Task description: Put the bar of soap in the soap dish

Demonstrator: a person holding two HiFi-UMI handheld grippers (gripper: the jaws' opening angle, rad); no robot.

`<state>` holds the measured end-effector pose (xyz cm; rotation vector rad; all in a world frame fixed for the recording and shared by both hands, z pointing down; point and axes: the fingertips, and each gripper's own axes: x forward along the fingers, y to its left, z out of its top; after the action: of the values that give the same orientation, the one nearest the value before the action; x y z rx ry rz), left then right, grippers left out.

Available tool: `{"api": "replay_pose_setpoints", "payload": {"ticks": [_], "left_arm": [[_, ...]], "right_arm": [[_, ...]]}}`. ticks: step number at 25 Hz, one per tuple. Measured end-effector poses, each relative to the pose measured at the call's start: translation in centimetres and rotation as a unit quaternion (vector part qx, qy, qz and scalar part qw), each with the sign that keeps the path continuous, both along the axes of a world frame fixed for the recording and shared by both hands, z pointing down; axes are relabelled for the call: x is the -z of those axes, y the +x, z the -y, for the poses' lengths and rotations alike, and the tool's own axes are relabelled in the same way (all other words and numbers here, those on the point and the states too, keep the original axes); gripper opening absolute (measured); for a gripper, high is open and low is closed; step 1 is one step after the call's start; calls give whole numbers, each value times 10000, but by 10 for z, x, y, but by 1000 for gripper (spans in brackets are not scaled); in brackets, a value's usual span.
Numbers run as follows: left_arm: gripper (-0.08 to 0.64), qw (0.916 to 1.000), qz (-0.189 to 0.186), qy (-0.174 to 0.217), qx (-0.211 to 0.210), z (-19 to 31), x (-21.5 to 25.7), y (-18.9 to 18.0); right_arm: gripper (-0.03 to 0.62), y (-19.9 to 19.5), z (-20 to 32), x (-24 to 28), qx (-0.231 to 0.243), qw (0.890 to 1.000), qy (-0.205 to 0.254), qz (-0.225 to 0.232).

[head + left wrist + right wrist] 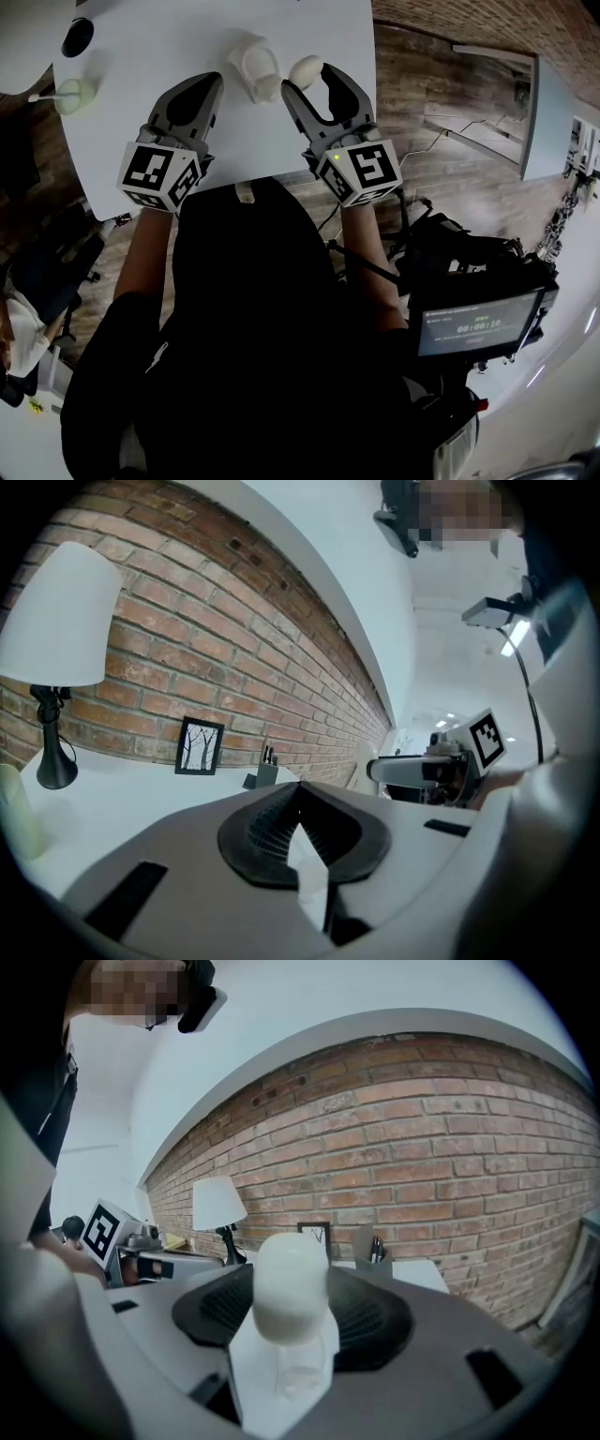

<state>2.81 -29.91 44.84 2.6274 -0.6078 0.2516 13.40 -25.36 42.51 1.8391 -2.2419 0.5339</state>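
Right gripper view shows my right gripper (pixel 295 1316) clamped on the bar of soap (pixel 291 1279), a smooth, rounded, off-white lump standing up between the ribbed black pads (pixel 367 1316). In the head view the soap dish (pixel 253 67), a white curved shell that looks hard and glossy, sits on the white table (pixel 169 37) just left of those jaws. To seat the bar well I should carry it over the hollow, go low and level, then ease open, since slick soap may skid. My left gripper (pixel 208 89) is closed on nothing, near the dish's far side.
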Motion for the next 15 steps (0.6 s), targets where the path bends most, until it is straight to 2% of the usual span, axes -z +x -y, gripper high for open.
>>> {"api": "replay_pose_setpoints", "payload": {"ticks": [15], "left_arm": [[6, 9997, 80, -137, -172, 4, -14, 11]], "right_arm": [[255, 2, 2, -22, -150, 9996, -243, 0]]}}
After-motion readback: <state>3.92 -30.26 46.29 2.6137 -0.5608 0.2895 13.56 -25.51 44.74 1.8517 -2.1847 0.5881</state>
